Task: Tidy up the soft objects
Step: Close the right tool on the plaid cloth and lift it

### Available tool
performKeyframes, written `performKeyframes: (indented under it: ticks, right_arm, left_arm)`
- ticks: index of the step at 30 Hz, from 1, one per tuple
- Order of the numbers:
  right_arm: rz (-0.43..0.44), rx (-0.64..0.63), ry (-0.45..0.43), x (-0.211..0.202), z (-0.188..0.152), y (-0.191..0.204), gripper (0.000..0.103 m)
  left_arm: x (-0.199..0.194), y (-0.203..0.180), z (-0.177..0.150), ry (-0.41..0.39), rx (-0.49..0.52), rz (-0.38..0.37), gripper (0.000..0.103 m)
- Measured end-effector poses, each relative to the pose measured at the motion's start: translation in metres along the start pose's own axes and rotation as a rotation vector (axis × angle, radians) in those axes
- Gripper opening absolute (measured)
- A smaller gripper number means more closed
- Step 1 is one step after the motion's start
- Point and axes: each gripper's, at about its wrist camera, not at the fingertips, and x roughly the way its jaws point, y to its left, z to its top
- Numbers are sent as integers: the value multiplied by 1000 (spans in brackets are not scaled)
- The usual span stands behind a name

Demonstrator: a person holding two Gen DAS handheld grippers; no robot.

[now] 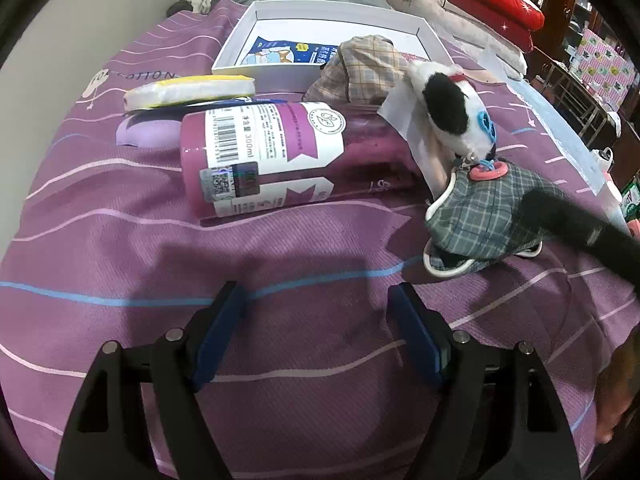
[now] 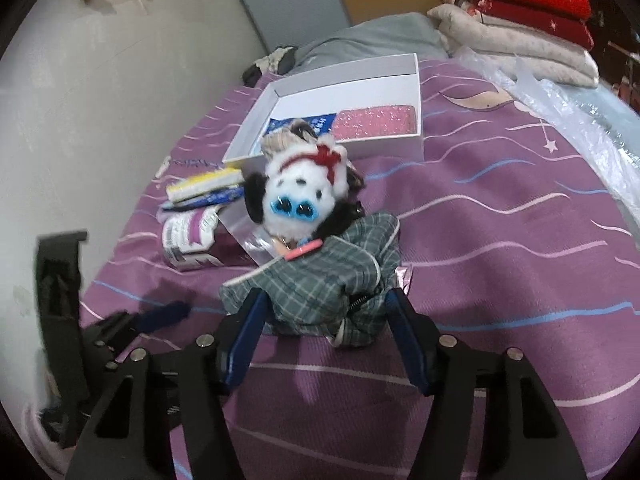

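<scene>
Left tongs [image 1: 316,300] hang over bare purple bedsheet [image 1: 120,264], fingers wide apart with nothing between them. Right tongs [image 2: 326,304] are down at the green plaid cloth [image 2: 320,280], blue pads [image 2: 248,332] flanking the crumpled bundle on both sides; whether they actually press on it is hard to say from here, so call them apart around it. In the left wrist view one dark finger of those tongs reaches in from the right edge onto the same cloth.

The cloth sits toward the middle of the bed, just in front of a black-and-white plush toy [image 2: 304,192] with blue eyes and a red ribbon. The plush lies on a clear plastic bag [image 1: 404,116], a pink ring [image 1: 488,170] at its near end touching the cloth. Beyond the plush, a tan plaid cloth [image 1: 360,68] is bunched against the near wall of the white box [image 1: 236,48], which stands near the far edge of the bed. Inside the box: a blue packet [image 1: 280,52] and a pink glittery item [image 2: 376,120]. Left of the plush lies a purple bottle [image 1: 256,152] on its side, with a yellow-edged tissue pack [image 1: 188,90] behind it.
</scene>
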Motion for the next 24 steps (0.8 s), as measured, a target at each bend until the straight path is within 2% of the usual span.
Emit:
performKeyframes:
  ticks: [2, 5, 7, 8, 14, 18, 23, 24]
  right_arm:
    - [26, 44, -8, -3, 8, -4, 62]
    - [13, 70, 11, 4, 11, -8, 62]
    - [-2, 74, 59, 18, 2, -9, 62]
    - [-15, 67, 79, 25, -3, -8, 63]
    - [-67, -1, 65, 28, -6, 5, 64]
    - [-76, 25, 96, 33, -7, 0, 75]
    - [-71, 25, 96, 34, -7, -3, 75]
    - [-67, 20, 93, 33, -7, -3, 72]
  left_arm:
    - [0, 0, 0, 1, 0, -1, 78]
    - [1, 0, 1, 3, -1, -3, 79]
    - [1, 0, 1, 5, 2, 1, 79]
    - [2, -1, 1, 8, 5, 6, 79]
    - [3, -2, 1, 9, 11, 11, 80]
    - [3, -2, 1, 11, 13, 14, 80]
    - [3, -2, 1, 10, 13, 14, 80]
    - [3, -2, 1, 10, 14, 14, 80]
